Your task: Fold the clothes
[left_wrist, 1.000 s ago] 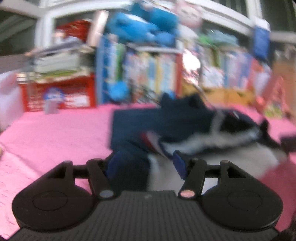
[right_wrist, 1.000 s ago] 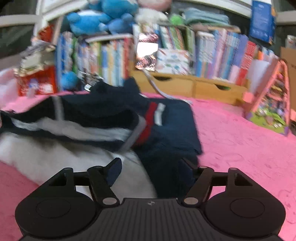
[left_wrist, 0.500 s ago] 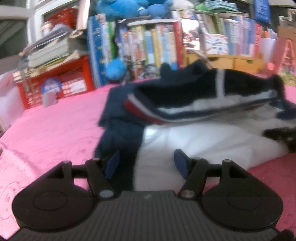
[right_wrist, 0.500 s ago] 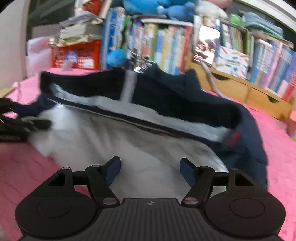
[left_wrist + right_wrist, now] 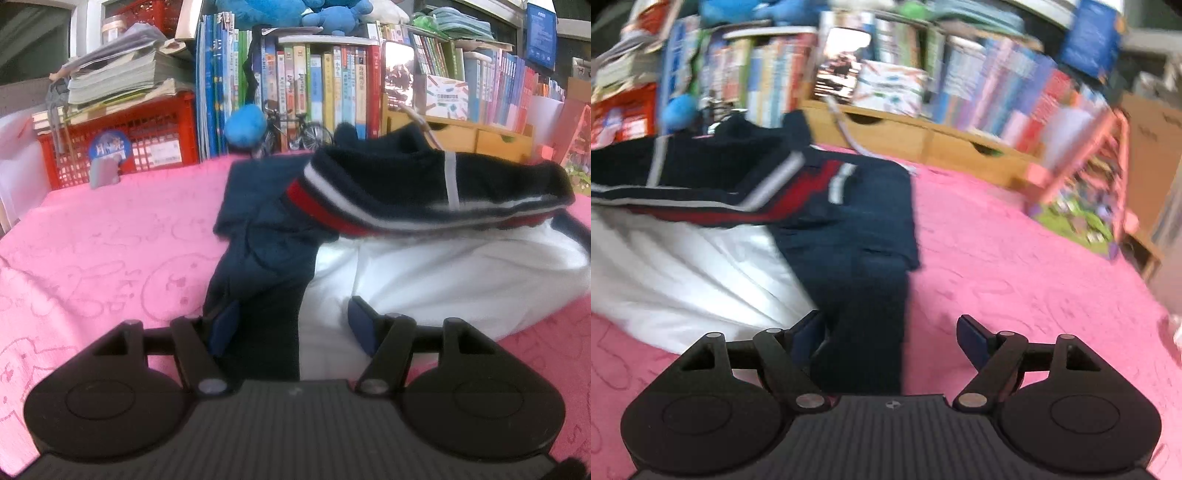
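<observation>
A navy and white garment point(image 5: 443, 277) with a red and white striped band point(image 5: 332, 206) lies loosely folded on the pink cloth point(image 5: 92, 240). My left gripper point(image 5: 293, 325) sits low over its left end. The jaws stand apart, with a navy sleeve point(image 5: 266, 258) and the white body lying between them, and the pads do not press on it. In the blurred right wrist view, my right gripper point(image 5: 891, 336) is at the right end of the garment point(image 5: 849, 229). Its jaws are opening, and a navy sleeve strip point(image 5: 864, 314) lies loose between them, close to the left finger point(image 5: 809, 332).
Behind the garment stand a red crate point(image 5: 147, 144) under stacked books, a row of upright books point(image 5: 314, 92), a small toy bicycle point(image 5: 299, 133) and a wooden drawer box point(image 5: 480, 136). A pink-framed box point(image 5: 1082, 192) leans at the right. Bare pink cloth point(image 5: 1015, 277) stretches to the garment's right.
The right gripper has swung from over the white body to the navy sleeve at the garment's right end, and its jaws have widened. The left gripper has sunk a little towards the garment.
</observation>
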A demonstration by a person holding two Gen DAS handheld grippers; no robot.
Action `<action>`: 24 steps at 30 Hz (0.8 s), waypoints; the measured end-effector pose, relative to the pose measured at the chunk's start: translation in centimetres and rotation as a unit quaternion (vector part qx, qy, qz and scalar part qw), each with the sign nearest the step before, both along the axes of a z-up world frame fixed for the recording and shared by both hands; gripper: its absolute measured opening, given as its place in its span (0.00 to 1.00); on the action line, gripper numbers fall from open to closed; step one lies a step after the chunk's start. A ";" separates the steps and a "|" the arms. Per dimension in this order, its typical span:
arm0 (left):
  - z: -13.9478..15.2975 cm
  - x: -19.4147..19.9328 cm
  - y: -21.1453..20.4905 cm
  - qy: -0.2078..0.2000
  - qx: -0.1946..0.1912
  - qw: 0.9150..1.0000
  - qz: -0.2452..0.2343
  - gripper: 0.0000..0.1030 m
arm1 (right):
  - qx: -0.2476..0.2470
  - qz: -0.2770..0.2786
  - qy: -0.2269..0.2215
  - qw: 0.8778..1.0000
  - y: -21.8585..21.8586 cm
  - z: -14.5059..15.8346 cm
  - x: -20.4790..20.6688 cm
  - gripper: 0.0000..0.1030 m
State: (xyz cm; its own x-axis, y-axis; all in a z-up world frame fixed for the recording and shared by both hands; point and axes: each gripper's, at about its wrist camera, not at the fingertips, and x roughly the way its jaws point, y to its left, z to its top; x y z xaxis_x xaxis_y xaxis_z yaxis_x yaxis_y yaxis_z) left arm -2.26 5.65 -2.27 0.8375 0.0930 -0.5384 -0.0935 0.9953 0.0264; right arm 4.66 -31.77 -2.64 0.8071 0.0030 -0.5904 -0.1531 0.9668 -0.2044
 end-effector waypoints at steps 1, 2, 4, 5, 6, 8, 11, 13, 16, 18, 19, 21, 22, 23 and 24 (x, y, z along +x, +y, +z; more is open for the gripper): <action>0.0 -0.1 0.0 -0.002 -0.001 1.000 0.000 0.63 | 0.001 -0.006 0.003 1.000 -0.5 0.0 0.0 0.76; 0.0 -0.3 -0.1 -0.003 0.008 1.000 -0.002 0.63 | 0.001 -0.012 0.005 1.000 -1.0 0.0 0.1 0.76; 0.2 -0.7 -0.4 -0.006 0.034 0.999 -0.009 0.63 | -0.011 -0.017 0.005 1.000 -1.1 0.2 -0.1 0.76; 0.6 -1.0 -0.6 -0.009 0.056 0.998 -0.012 0.62 | -0.023 -0.016 0.003 1.000 -0.8 0.4 -0.2 0.76; 1.1 -1.4 -0.8 -0.013 0.082 0.996 -0.015 0.62 | -0.037 -0.013 -0.005 0.999 -0.4 0.7 -0.4 0.76; 2.5 -2.1 -0.3 -0.031 0.107 0.993 -0.036 0.69 | -0.053 0.003 -0.023 0.998 0.1 1.7 -0.8 0.76; 4.4 -1.7 1.2 -0.050 0.081 0.992 -0.087 0.76 | -0.049 0.060 -0.044 0.996 0.6 3.2 -0.2 0.77; 4.6 -0.3 1.6 -0.048 0.059 0.990 -0.118 0.76 | -0.042 0.103 -0.056 0.992 0.9 4.1 0.4 0.78; 4.1 2.8 1.9 -0.042 0.026 0.990 -0.136 0.76 | -0.045 0.155 -0.047 0.986 2.4 4.1 2.8 0.78; 3.8 4.6 1.9 -0.039 -0.001 0.989 -0.141 0.76 | -0.042 0.181 -0.031 0.982 3.6 3.6 4.5 0.78; 3.6 5.4 1.9 -0.039 -0.013 0.989 -0.144 0.76 | -0.039 0.192 -0.023 0.980 4.1 3.4 5.3 0.78; 3.2 6.8 1.8 -0.036 -0.032 0.988 -0.148 0.75 | -0.023 0.211 -0.007 0.977 4.9 2.8 6.6 0.78; 2.9 7.4 2.0 -0.033 -0.040 0.988 -0.146 0.73 | -0.015 0.221 0.000 0.975 5.4 2.5 7.3 0.79; 2.6 7.9 2.1 -0.030 -0.044 0.989 -0.140 0.70 | -0.007 0.229 0.008 0.973 5.8 2.2 8.0 0.80; 2.3 8.4 2.2 -0.026 -0.046 0.990 -0.133 0.63 | 0.001 0.229 0.017 0.973 5.9 1.7 8.7 0.81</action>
